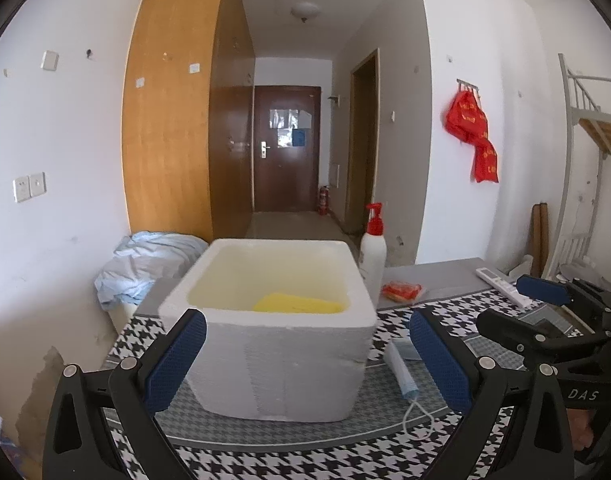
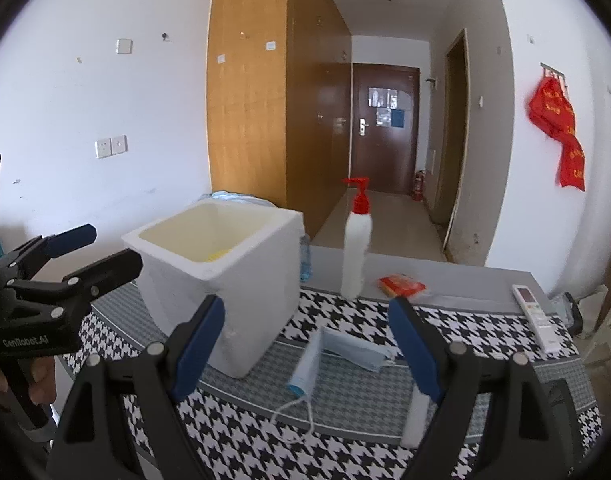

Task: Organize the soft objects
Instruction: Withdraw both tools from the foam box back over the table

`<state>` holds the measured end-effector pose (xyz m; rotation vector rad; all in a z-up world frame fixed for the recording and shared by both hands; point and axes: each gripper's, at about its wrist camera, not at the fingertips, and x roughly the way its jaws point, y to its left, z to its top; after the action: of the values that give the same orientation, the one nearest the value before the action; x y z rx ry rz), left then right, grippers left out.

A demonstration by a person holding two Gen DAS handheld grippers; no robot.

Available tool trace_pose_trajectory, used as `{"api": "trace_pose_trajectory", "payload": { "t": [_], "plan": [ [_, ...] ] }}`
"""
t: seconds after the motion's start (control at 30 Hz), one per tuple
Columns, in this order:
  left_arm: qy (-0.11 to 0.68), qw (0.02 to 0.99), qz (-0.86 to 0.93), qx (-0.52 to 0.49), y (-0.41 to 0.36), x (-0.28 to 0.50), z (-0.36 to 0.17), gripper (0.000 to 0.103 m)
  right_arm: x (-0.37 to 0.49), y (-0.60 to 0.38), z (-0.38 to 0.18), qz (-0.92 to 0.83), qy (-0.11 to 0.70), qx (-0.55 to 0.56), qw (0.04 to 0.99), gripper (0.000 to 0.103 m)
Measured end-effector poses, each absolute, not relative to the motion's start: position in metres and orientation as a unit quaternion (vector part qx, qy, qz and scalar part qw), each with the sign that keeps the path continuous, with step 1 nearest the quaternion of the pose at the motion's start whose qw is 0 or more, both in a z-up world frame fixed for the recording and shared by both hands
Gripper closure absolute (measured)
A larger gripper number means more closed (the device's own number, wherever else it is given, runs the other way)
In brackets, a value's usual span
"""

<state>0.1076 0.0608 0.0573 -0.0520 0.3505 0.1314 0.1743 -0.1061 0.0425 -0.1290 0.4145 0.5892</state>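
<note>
A white foam box with thick walls (image 1: 273,360) is seen standing upright on the black-and-white houndstooth cloth (image 1: 305,456) that covers the table, toward its left side. A flat yellow soft item (image 1: 297,303) is seen lying inside the box on its bottom; what it is exactly cannot be told. Pale blue face masks with white ear loops (image 2: 337,354) are found on the cloth just right of the box, apart from its wall, one loop trailing toward the near edge. A white pump bottle with a red dispenser head (image 2: 356,248) is placed upright near the far edge, behind the masks. A small red-orange packet (image 2: 401,285) is laid on the grey strip at the far edge, right of the bottle. A white remote control (image 2: 535,316) is seen toward the right edge. A crumpled light blue cloth (image 1: 145,264) is heaped beyond the far left corner, off the table. The left gripper (image 1: 305,360) is held with blue pads wide apart, the box framed between them but not touched; nothing is gripped. The right gripper (image 2: 305,356) is likewise spread wide and empty, held above the masks with no contact visible. Both tools are hand-held, fingers (image 2: 37,376) partly shown on the left handle.
</note>
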Motion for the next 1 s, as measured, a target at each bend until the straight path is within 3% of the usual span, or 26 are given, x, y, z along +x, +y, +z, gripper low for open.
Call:
{"api": "trace_pose_trajectory", "payload": {
  "t": [1.0],
  "plan": [
    [0.214, 0.976, 0.001, -0.03, 0.011, 0.126, 0.017, 0.001, 0.188, -0.159, 0.004, 0.227, 0.25, -0.042, 0.94, 0.016]
  ]
}}
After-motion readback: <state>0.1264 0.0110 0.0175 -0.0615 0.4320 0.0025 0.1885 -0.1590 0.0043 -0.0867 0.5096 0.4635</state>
